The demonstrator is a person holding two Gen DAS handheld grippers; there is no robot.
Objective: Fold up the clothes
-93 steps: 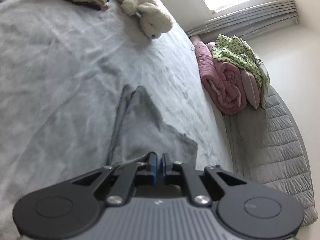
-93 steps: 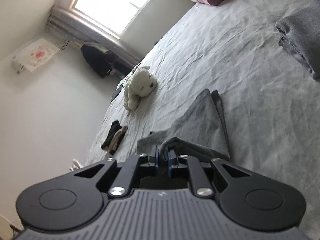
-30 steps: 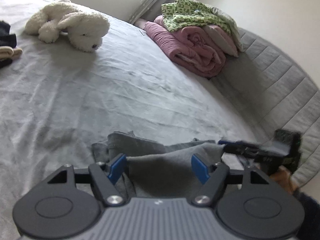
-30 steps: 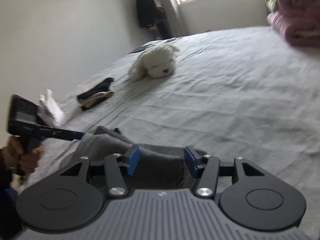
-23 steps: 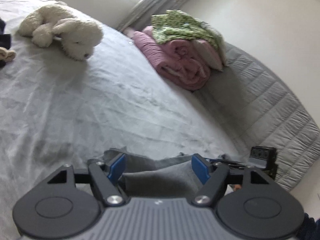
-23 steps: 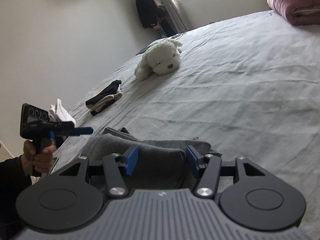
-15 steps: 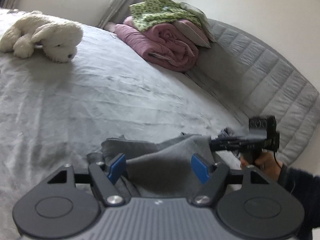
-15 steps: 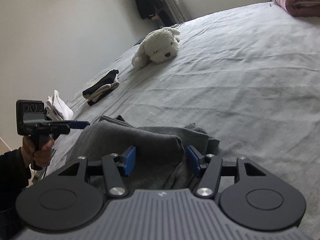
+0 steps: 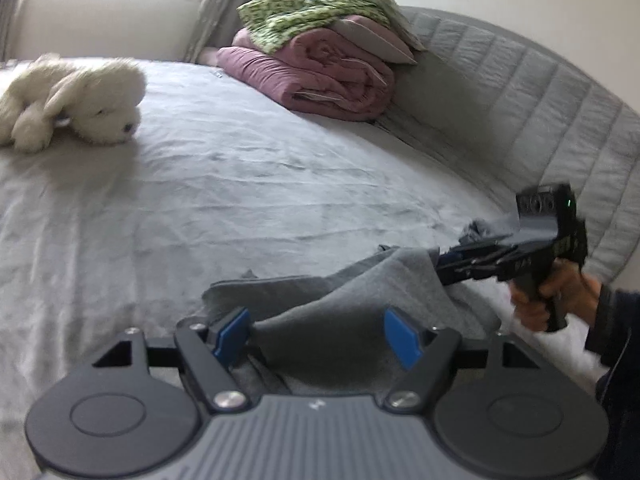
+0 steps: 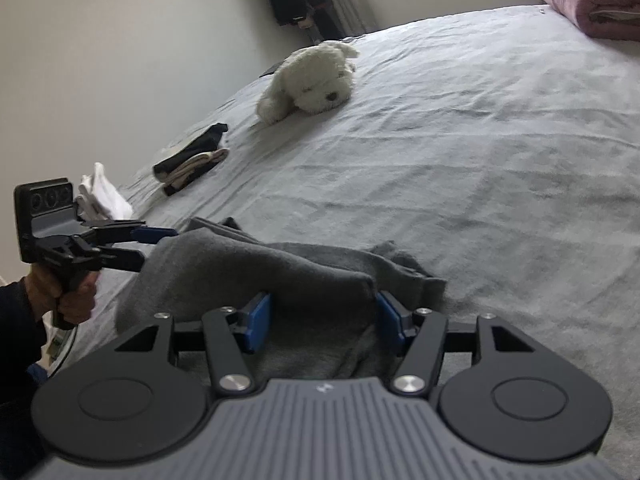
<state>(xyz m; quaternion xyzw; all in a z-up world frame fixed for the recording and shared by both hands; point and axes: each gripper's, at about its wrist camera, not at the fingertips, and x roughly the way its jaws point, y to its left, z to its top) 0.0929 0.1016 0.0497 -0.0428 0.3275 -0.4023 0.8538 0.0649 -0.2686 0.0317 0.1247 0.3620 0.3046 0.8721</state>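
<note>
A dark grey, soft knitted garment (image 9: 352, 312) lies bunched in a low heap at the near edge of the bed (image 9: 248, 184), which is covered by a light grey, wrinkled sheet. The left hand-held gripper (image 9: 316, 332) hangs just over the near part of the heap with its blue-padded fingers (image 9: 230, 330) spread wide; a fold of the grey cloth rises between them, but the pads do not press on it. The right hand-held gripper (image 10: 322, 318) is over the other end of the same garment, its jaws opening, with a rounded hump of the cloth between the blue pads (image 10: 258, 316); the pads stand close beside the fold without clearly squeezing it. In the left wrist view the right hand-held gripper appears from the side at the right, held by a hand (image 9: 554, 292) in a dark sleeve, its fingers reaching to the garment's right edge. In the right wrist view the left one appears at the left in the same way, gripped by the other hand (image 10: 66, 292).

Farther out on the bed lies a white plush dog (image 10: 310, 80). To the left, near the bed's edge, sits a small stack of black and cream folded clothes (image 10: 192, 158), and nearer still a white crumpled cloth (image 10: 102, 192). At the far right, against the grey quilted headboard (image 9: 520, 92), a pink rolled quilt (image 9: 320, 76) carries a green patterned cloth (image 9: 300, 12).
</note>
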